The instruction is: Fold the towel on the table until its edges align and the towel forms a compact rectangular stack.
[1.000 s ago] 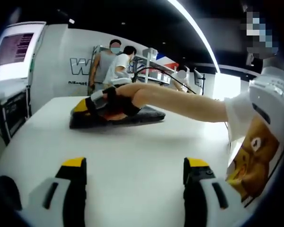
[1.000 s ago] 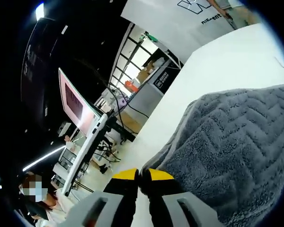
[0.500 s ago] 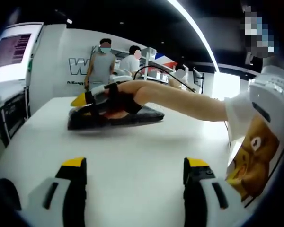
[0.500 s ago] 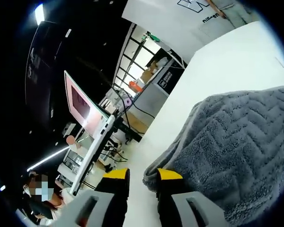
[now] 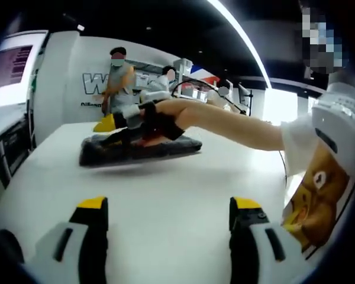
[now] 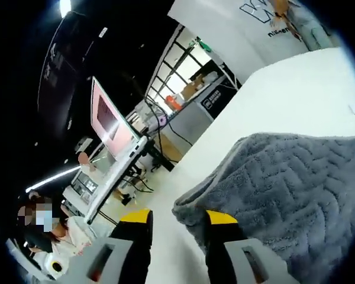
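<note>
Past the far edge of the white tabletop I see two people [image 5: 119, 74] standing before a white wall with large dark lettering [image 5: 93, 83]. Off the tabletop's left edge stands a white-framed monitor with a pinkish screen [image 5: 10, 62]; in my right gripper view that monitor [image 6: 109, 118] sits tilted on its stand. Behind it there is black metal shelving with boxes [image 6: 186, 89]. A long bright ceiling light strip [image 5: 239, 35] runs overhead. Another person in white [image 6: 53, 236] sits low beyond the monitor
</note>
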The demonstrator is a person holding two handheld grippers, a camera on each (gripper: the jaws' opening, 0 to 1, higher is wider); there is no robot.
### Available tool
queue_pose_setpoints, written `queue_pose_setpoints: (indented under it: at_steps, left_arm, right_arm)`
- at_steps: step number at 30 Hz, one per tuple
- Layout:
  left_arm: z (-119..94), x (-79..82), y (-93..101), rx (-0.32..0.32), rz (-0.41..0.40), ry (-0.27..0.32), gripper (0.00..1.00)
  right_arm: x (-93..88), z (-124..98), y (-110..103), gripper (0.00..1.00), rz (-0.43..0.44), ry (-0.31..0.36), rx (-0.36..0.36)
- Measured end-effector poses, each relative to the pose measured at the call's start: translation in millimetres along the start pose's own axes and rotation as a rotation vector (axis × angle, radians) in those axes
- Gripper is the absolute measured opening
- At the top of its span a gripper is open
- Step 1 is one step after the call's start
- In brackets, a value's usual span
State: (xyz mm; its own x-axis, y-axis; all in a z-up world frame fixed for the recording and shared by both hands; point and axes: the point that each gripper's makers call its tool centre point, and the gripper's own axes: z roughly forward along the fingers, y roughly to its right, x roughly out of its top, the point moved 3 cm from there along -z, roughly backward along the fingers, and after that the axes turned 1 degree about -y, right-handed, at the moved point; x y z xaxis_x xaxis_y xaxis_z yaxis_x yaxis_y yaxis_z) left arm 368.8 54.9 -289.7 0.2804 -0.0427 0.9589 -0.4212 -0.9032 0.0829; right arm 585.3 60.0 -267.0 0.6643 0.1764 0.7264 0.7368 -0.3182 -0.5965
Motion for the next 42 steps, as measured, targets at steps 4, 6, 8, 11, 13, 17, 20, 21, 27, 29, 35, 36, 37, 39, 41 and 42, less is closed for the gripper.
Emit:
queue_pose_setpoints:
  at_steps: [4, 6, 8, 11, 13, 17, 20, 21, 27, 29, 35, 36, 37, 39, 41, 42]
  left_arm:
    - [3, 1.3, 2.1, -0.007, 0.004, -0.003, 0.89]
    - [4, 2.1, 2.6, -0.009, 0.006, -0.005, 0.89]
    - [4, 3.2, 2.0, -0.005, 0.008, -0.008, 0.89]
    - [4, 4.8, 0.5, 0.004, 0.010, -0.012, 0.89]
    - [4, 5.5, -1.3, 0.015, 0.009, -0.015, 0.90]
    - [3, 4.7, -7.9, 0.052, 0.017, -0.034, 0.91]
    - [1, 5.9, -11.7, 0.073, 0.024, -0.045, 0.91]
    - [1, 6.3, -12.9, 0.080, 0.026, -0.049, 0.92]
    - [-3, 8.2, -19.4, 0.120, 0.045, -0.074, 0.92]
    - [-3, 8.3, -20.3, 0.129, 0.046, -0.079, 0.93]
    - [-2, 10.0, -20.0, 0.142, 0.047, -0.085, 0.92]
    - [-1, 10.8, -18.8, 0.141, 0.050, -0.087, 0.92]
    - [1, 11.5, -17.6, 0.139, 0.052, -0.089, 0.92]
    - [3, 13.0, -15.2, 0.137, 0.058, -0.093, 0.92]
    - [5, 14.6, -13.1, 0.133, 0.063, -0.095, 0.92]
    - [7, 15.5, -12.3, 0.129, 0.066, -0.096, 0.92]
  right_arm:
    - [-1.4, -15, 3, 0.40, -0.040, -0.016, -0.006]
    - [-3.7, -22, 5, 0.43, -0.095, -0.034, -0.017]
    - [-8.1, -33, 7, 0.44, -0.140, -0.057, -0.032]
    - [-14.3, -49, 10, 0.46, -0.205, -0.091, -0.053]
    - [-18.1, -58, 11, 0.48, -0.245, -0.114, -0.064]
    - [-25.4, -75, 15, 0.50, -0.322, -0.156, -0.095]
    - [-30.9, -89, 16, 0.51, -0.325, -0.167, -0.087]
    - [-32.7, -93, 16, 0.52, -0.326, -0.171, -0.084]
    - [-41.3, -121, 23, 0.56, -0.411, -0.218, -0.118]
    - [-44.5, -130, 26, 0.58, -0.432, -0.235, -0.126]
    - [-51.9, -153, 39, 0.62, -0.455, -0.273, -0.122]
    - [-53.0, -159, 41, 0.62, -0.463, -0.276, -0.125]
    - [-54.0, -164, 43, 0.63, -0.472, -0.278, -0.128]
    - [-56.1, -175, 47, 0.65, -0.489, -0.282, -0.135]
    - [-57.6, -184, 50, 0.68, -0.516, -0.284, -0.142]
    - [-59.9, -192, 50, 0.69, -0.521, -0.280, -0.142]
